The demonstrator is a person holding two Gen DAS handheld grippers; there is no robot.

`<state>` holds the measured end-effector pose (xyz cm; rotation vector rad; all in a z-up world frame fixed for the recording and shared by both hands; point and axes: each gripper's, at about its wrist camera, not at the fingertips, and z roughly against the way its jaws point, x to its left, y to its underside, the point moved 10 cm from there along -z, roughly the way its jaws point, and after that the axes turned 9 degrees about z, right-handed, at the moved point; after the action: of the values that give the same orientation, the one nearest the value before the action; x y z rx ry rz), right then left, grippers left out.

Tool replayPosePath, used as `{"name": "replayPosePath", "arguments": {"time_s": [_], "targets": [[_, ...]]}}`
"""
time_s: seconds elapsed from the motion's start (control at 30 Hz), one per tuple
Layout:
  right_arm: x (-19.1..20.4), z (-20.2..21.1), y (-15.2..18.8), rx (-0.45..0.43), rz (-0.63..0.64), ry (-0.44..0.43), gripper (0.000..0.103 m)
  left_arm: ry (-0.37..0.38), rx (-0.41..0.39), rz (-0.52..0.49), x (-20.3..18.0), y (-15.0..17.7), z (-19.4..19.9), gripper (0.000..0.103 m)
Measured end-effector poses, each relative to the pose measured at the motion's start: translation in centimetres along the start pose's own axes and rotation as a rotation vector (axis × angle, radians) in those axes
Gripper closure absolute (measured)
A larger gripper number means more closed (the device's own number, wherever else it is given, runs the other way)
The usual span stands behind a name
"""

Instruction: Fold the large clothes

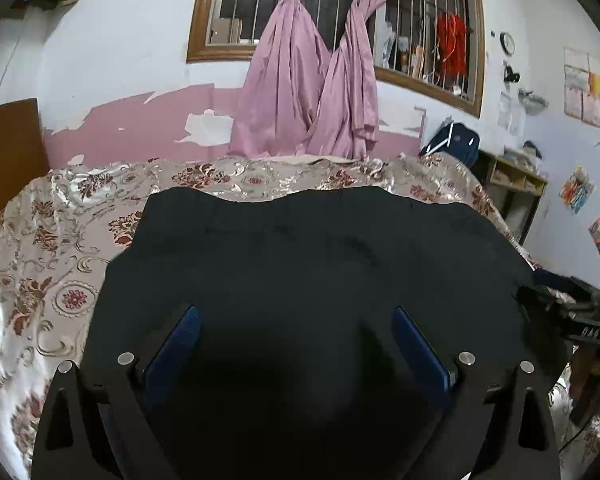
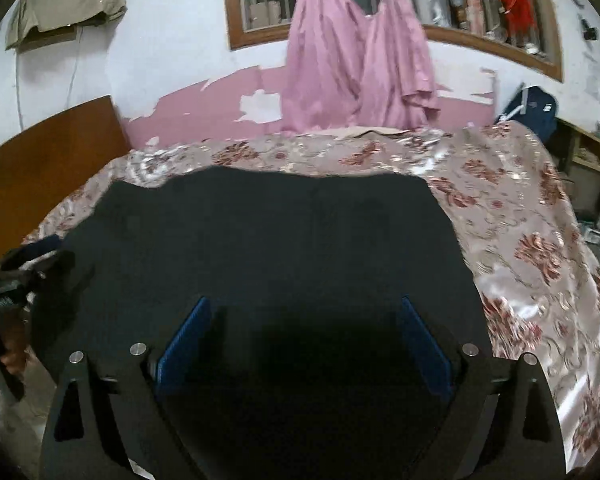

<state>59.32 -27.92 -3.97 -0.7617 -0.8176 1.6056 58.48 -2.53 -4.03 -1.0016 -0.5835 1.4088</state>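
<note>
A large black garment (image 1: 308, 248) lies spread flat on the floral bedspread (image 1: 40, 264); its far edge is wavy. My left gripper (image 1: 296, 320) hovers over the garment's near part, jaws wide apart, blue pads (image 1: 180, 340) bare with nothing between them. The same black garment (image 2: 260, 240) fills the middle of the right wrist view. My right gripper (image 2: 306, 312) stands open above it, its blue pads (image 2: 424, 344) clear of the cloth. Each view shows the other gripper at its edge: the right gripper (image 1: 580, 320), the left gripper (image 2: 16, 284).
The bedspread (image 2: 540, 280) runs to the bed's right edge. A wooden headboard (image 2: 48, 164) stands at left. Pink curtains (image 1: 308, 92) hang at a barred window behind the bed. A blue backpack (image 1: 452, 140) and a shelf (image 1: 512, 176) stand at far right.
</note>
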Motion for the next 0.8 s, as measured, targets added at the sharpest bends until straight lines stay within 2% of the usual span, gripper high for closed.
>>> {"name": "replayPosePath", "arguments": {"time_s": [0.17, 0.4, 0.53, 0.7, 0.77, 0.8], "targets": [[0.7, -1.3, 0.7, -0.050, 0.090, 0.049, 0.012, -0.048, -0.014, -0.099, -0.7, 0.7, -2.9, 0.007], [0.7, -4.6, -3.2, -0.002, 0.155, 0.100, 0.012, -0.035, -0.002, -0.095, -1.1, -1.7, -5.4, 0.007], [-0.4, -6.8, -5.5, 0.041, 0.113, 0.111, 0.012, -0.066, 0.014, -0.071, -0.3, -3.8, -7.5, 0.007], [-1.7, -11.2, -7.6, 0.098, 0.100, 0.111, 0.011, -0.085, 0.066, 0.024, 1.7, -5.8, -11.1, 0.006], [-2.1, -13.0, -7.8, 0.130, 0.107, 0.120, 0.003, -0.092, 0.089, 0.059, 2.6, -6.3, -12.8, 0.002], [-2.2, -13.7, -8.0, 0.137, 0.097, 0.121, 0.002, -0.100, 0.093, 0.071, 3.1, -6.4, -13.2, 0.001]]}}
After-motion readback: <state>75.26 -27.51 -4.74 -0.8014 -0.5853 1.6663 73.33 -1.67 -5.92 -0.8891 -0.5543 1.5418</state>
